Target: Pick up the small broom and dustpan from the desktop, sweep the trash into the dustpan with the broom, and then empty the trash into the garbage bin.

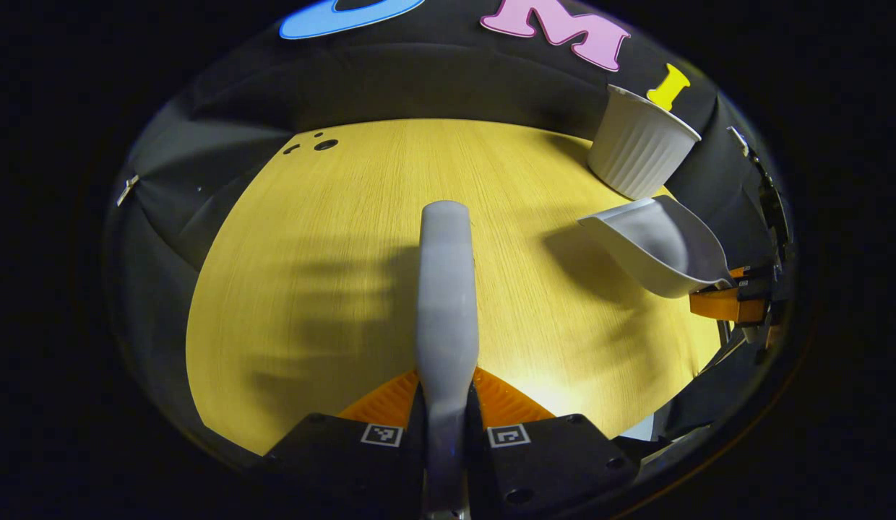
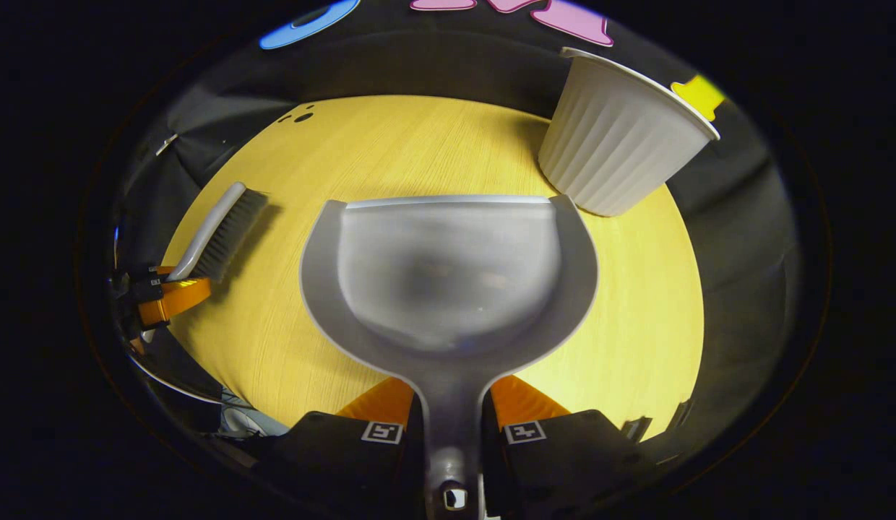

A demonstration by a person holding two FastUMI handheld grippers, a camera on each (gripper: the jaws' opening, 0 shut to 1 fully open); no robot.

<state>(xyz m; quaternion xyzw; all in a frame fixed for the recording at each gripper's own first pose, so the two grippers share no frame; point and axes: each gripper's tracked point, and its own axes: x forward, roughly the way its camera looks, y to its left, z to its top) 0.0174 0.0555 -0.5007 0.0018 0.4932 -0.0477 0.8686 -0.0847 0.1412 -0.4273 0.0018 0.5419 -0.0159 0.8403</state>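
While the left gripper has its jaws clamped on the handle of the small broom, which runs straight ahead over the yellow bench, the left gripper view also shows the dustpan lifted off to the right, close to the white ribbed garbage bin at the bench's far right edge; no trash is visible on the bare wood here. In the right gripper view, the right gripper has its jaws closed on the dustpan's handle, the pan's mouth facing forward and its far right corner just beside the bin; its bowl is blurred, so I cannot tell if trash lies in it. The likeliest slip is knocking the light bin over or off the edge, since it sits near the bench's rim. The broom hangs well apart at left, and open bench lies in the middle and left
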